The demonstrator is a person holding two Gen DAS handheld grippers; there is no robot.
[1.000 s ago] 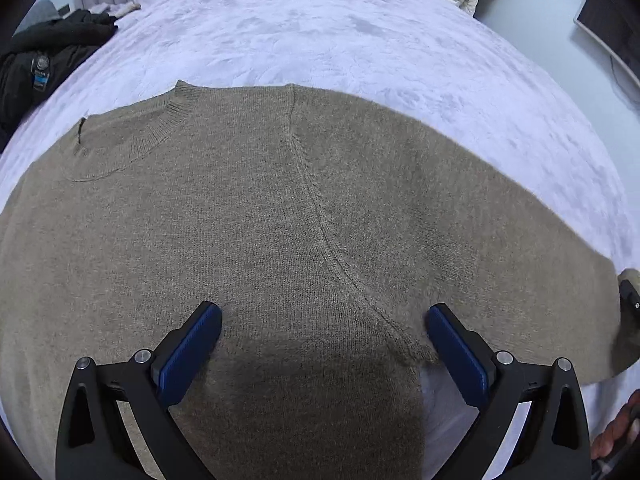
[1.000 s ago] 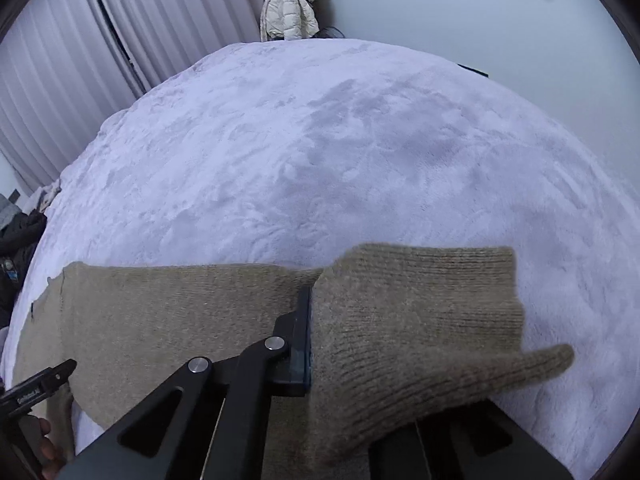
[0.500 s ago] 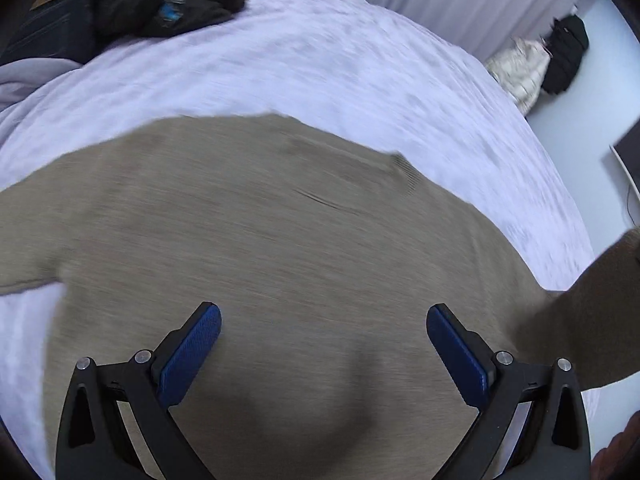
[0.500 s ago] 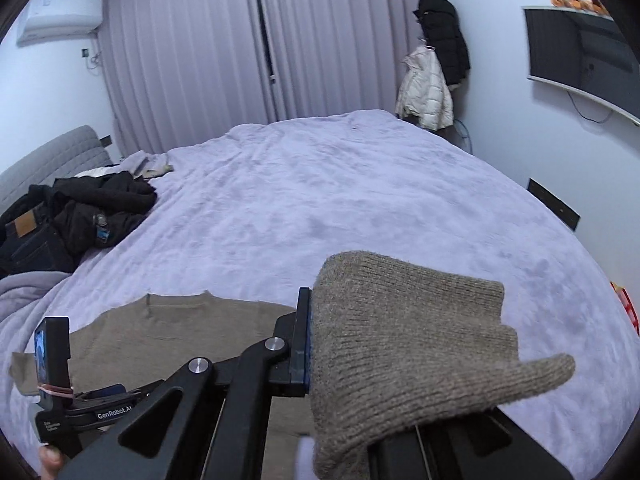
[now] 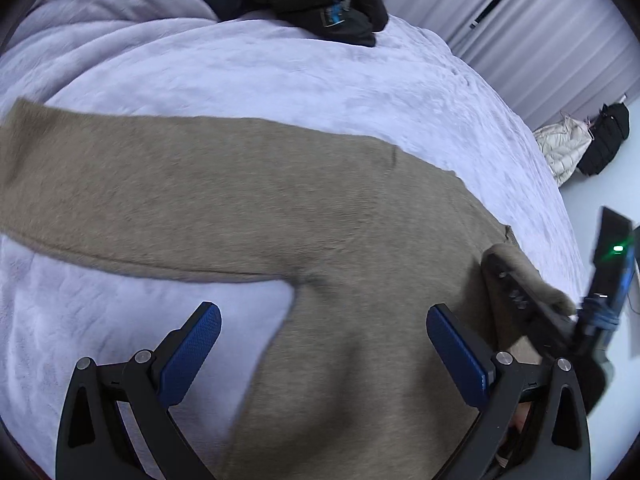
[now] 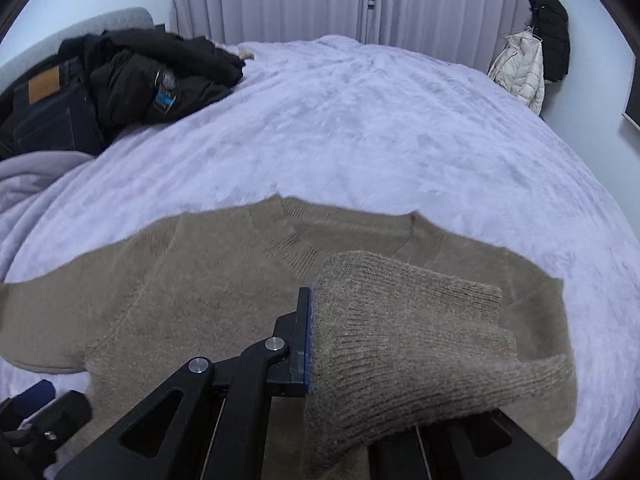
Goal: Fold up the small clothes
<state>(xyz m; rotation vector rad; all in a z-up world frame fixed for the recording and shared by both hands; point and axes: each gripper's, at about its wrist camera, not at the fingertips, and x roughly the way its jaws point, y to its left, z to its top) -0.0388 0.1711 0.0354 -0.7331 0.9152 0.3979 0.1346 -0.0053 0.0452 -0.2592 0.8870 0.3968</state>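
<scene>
Sweater [image 6: 208, 280] lies flat on the lavender bed cover [image 6: 360, 120], front up, collar [image 6: 296, 240] pointing at the curtains [image 6: 280, 0]; we use that collar as the reference. Right gripper [image 6: 310, 340] is clamped tight on the ribbed cuff [image 6: 400, 340] of one sleeve, and we hold it over the chest just below the collar, with the cuff's loose end draping off to the right. In the left wrist view the same gripper shows at the right edge, cloth bunched around its tip. Left gripper [image 5: 324, 350] is wide open with nothing between the blue pads [image 5: 192, 348], hovering above the body of the sweater near the armpit of the other sleeve [image 5: 120, 192]. That sleeve runs straight out sideways from the collar line, its long axis across the bed and its cuff out of frame, so it lies left of and beyond our open fingers. Key relation, as we judge it: the held sleeve needs to land across the chest, roughly parallel to the shoulder line below the collar, so the right hand owns the next move while the left is nearer the untouched sleeve. Dark clothes pile [image 6: 120, 80] sits well away from the collar, near the headboard, clear of us. Risk: motion blur suggests we move fast, and the knit could drag.
</scene>
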